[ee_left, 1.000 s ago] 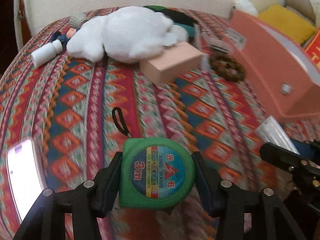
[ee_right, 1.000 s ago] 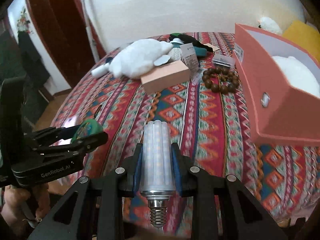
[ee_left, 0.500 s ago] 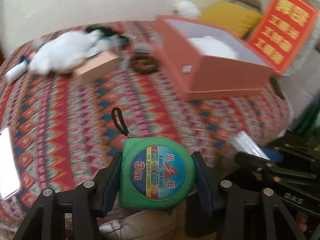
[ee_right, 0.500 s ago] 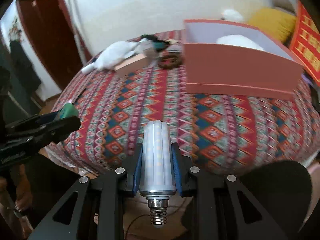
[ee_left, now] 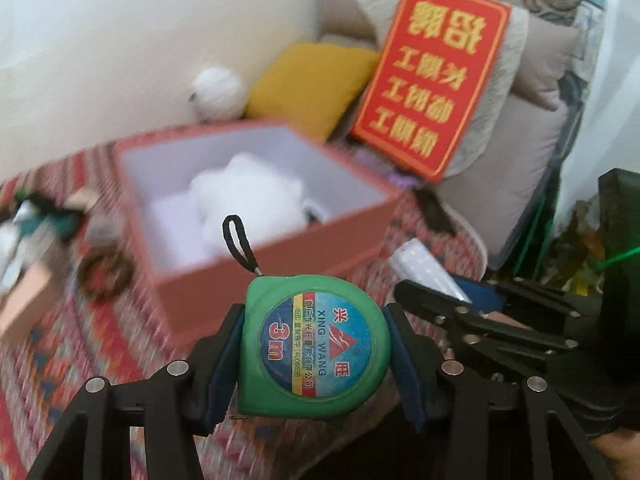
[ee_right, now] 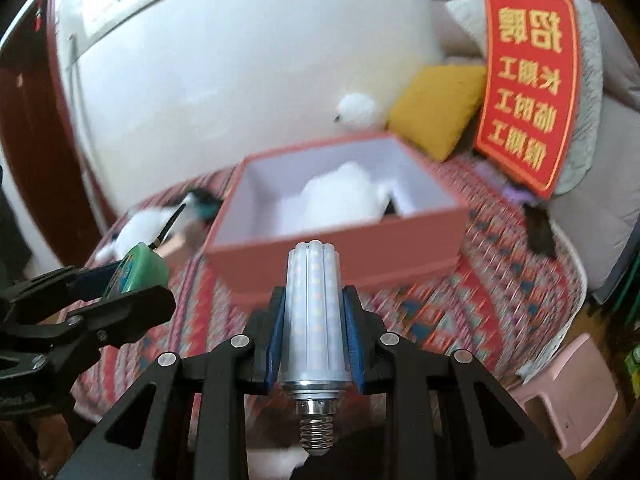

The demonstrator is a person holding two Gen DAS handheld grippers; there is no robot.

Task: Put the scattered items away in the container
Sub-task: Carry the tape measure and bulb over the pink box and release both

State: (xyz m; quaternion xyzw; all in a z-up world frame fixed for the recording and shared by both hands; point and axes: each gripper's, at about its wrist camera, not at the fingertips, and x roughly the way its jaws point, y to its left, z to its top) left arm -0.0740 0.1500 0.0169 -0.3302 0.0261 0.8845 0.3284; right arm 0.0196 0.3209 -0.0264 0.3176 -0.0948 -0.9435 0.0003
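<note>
Left wrist: left gripper (ee_left: pixel 314 354) clamps tape measure (ee_left: pixel 314 346) before box (ee_left: pixel 276 258).

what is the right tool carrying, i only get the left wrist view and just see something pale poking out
Observer: A corn-style LED bulb, clamped in the right tool.
Operator: which way round is it
Observer: Its screw base points back at the camera and its tip points toward the pink box.
Operator: anything on the floor on that side
Observer: A pink stool stands on the floor to the right of the bed.
</note>
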